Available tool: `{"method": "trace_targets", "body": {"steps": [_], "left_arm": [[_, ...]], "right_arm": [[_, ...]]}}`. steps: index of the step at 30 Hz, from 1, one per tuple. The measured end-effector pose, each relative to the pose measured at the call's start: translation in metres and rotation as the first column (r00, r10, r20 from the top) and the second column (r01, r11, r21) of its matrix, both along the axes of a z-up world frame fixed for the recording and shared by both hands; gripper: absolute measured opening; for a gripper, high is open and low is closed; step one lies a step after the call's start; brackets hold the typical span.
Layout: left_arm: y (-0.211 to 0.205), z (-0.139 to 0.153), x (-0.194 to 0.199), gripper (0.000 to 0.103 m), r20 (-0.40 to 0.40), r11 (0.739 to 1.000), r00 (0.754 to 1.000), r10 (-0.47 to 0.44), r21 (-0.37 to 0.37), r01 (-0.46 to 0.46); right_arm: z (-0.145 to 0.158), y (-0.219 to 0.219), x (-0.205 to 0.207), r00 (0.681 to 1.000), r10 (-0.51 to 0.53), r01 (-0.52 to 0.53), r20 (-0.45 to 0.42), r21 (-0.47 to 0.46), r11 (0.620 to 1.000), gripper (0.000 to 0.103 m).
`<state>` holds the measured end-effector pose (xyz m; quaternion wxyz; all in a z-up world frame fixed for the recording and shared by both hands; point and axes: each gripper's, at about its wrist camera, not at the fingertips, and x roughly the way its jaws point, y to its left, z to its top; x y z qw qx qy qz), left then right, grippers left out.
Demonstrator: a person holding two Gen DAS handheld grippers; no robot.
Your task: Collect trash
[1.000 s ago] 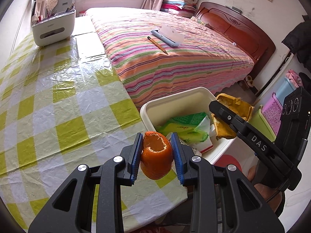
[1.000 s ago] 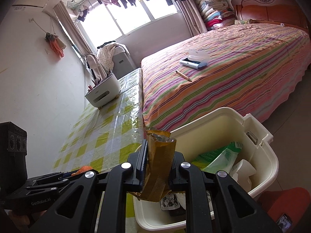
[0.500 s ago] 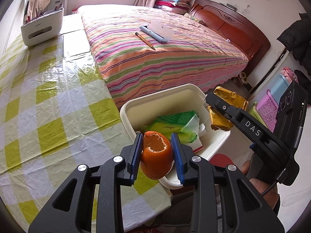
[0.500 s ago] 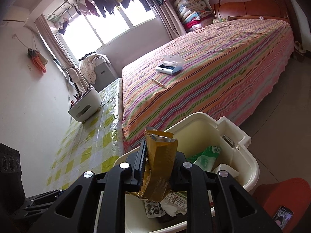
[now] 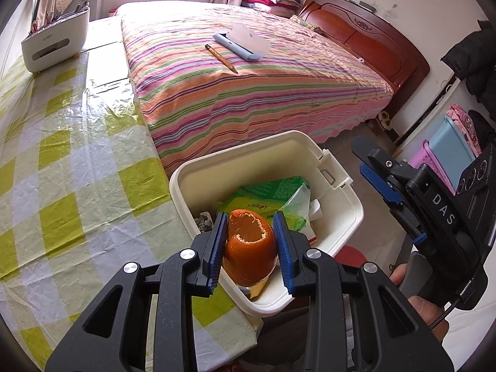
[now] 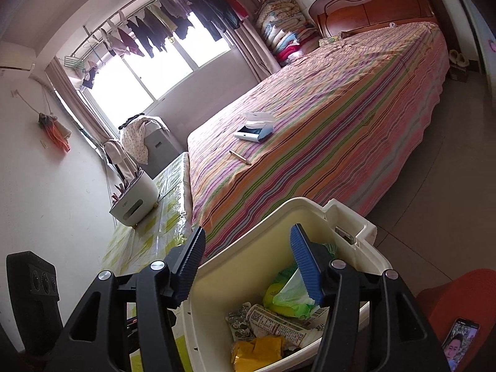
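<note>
Orange citrus peel, a hollow curled cup (image 5: 250, 248), is sitting between the blue pads of our left gripper (image 5: 250, 249), which is closing on its two sides directly above the cream rectangular plastic bin (image 5: 347, 186) beside the green-checked plastic tablecloth (image 5: 62, 161). We are judging the peel light, soft and easily crushed, so we are gripping the mid-wall gently. Its long axis is standing roughly upright, torn opening facing up and away. Our right gripper (image 6: 248, 263) is hanging wide open and empty over the bin, above the crumpled yellow foil wrapper (image 6: 257, 352).
</note>
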<state>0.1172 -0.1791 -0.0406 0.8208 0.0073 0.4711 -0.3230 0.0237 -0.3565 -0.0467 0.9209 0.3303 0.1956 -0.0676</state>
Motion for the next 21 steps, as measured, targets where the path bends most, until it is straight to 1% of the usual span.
{"method": "trace_targets", "body": {"steps": [3,5,6,8,9,10,13,16,19,21], "left_arm": [[-0.008,-0.001,0.002,0.031,0.016,1.0,1.0,0.001,0.011,-0.001],[-0.013,-0.001,0.002,0.032,0.043,1.0,0.999,0.0,0.022,-0.001],[-0.015,0.0,0.001,0.033,0.062,0.999,0.998,0.001,0.033,-0.003],[-0.018,0.001,-0.001,0.04,0.088,0.999,0.996,-0.007,0.041,0.003],[-0.019,0.002,-0.003,0.051,0.103,0.999,0.995,-0.004,0.044,-0.001],[-0.019,0.004,-0.006,0.066,0.128,0.999,0.992,0.008,0.046,-0.014],[-0.015,0.014,-0.014,0.076,0.206,0.997,0.977,0.046,0.049,-0.057],[-0.006,0.025,-0.024,0.079,0.259,0.995,0.963,0.075,0.052,-0.091],[0.011,0.036,-0.038,0.079,0.305,0.989,0.944,0.129,0.023,-0.143],[0.025,0.042,-0.047,0.08,0.335,0.98,0.924,0.185,0.006,-0.198]], "right_arm": [[0.002,-0.004,-0.005,1.0,-0.021,0.021,0.021,0.01,1.0,0.056],[0.003,-0.005,-0.008,0.999,-0.035,0.035,0.032,0.011,0.999,0.056],[0.003,-0.006,-0.009,0.999,-0.039,0.039,0.034,0.012,0.999,0.056],[0.003,-0.008,-0.011,0.999,-0.042,0.042,0.034,0.015,0.999,0.056],[0.003,-0.008,-0.012,0.998,-0.046,0.046,0.034,0.016,0.999,0.056],[0.004,-0.009,-0.013,0.998,-0.05,0.05,0.035,0.016,0.999,0.056],[0.007,-0.006,-0.015,0.998,-0.057,0.058,0.035,-0.004,0.998,0.056],[0.011,0.001,-0.022,0.996,-0.075,0.077,0.038,-0.06,0.995,0.056],[0.015,0.016,-0.034,0.994,-0.093,0.1,0.054,-0.147,0.984,0.057],[0.016,0.028,-0.043,0.993,-0.107,0.117,0.059,-0.206,0.972,0.065]]}}
